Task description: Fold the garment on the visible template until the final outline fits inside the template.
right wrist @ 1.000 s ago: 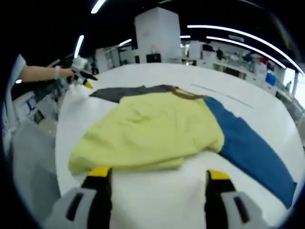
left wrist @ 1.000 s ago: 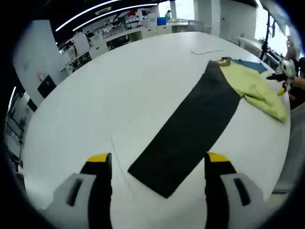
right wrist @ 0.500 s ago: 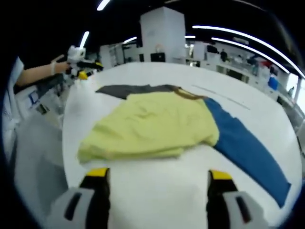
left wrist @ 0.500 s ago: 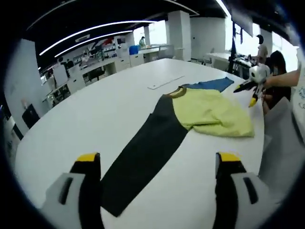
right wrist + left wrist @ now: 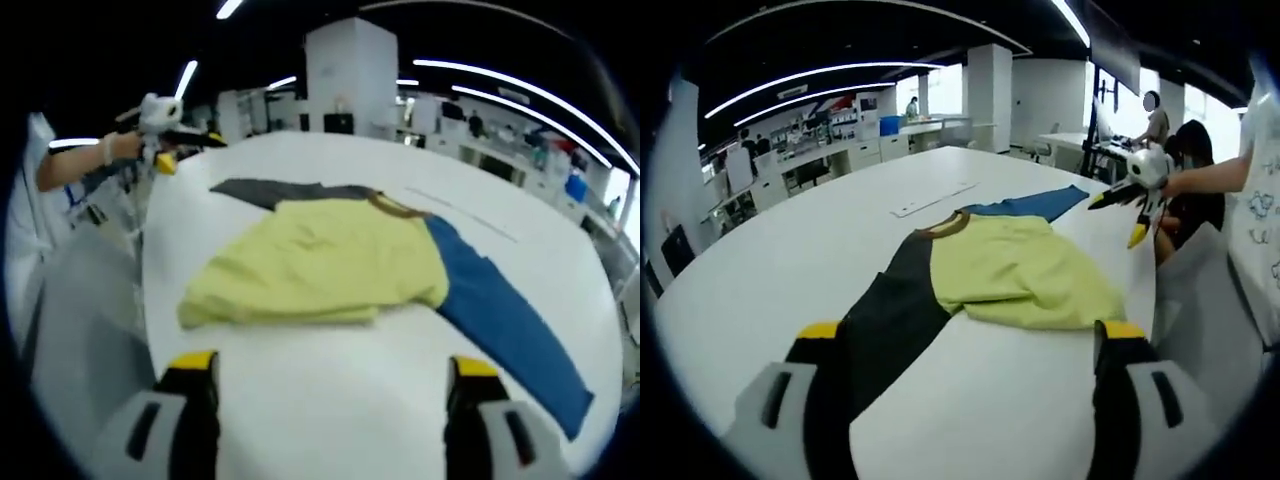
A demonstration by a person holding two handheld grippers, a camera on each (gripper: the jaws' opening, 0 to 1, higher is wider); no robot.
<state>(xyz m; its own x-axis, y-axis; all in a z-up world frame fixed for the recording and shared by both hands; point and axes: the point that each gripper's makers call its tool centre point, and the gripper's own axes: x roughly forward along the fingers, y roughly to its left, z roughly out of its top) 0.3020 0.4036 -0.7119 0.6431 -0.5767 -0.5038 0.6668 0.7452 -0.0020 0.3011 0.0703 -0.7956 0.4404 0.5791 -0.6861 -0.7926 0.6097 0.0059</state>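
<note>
While both my grippers hang above the white counter [image 5: 790,260], I see the garment [image 5: 1025,280] lying flat on it, its yellow body bunched in a loose fold, a dark sleeve [image 5: 885,330] stretched out to one side and a blue sleeve [image 5: 1025,205] to the other. My left gripper [image 5: 965,345] has its jaws spread wide with nothing between them; the dark sleeve's end runs under the left-hand jaw in the left gripper view. My right gripper [image 5: 325,375] is likewise wide apart and empty, with bare counter between it and the near edge of the yellow body [image 5: 320,270]. A brown collar [image 5: 395,205] shows at the far side. I cannot make out a template outline.
</note>
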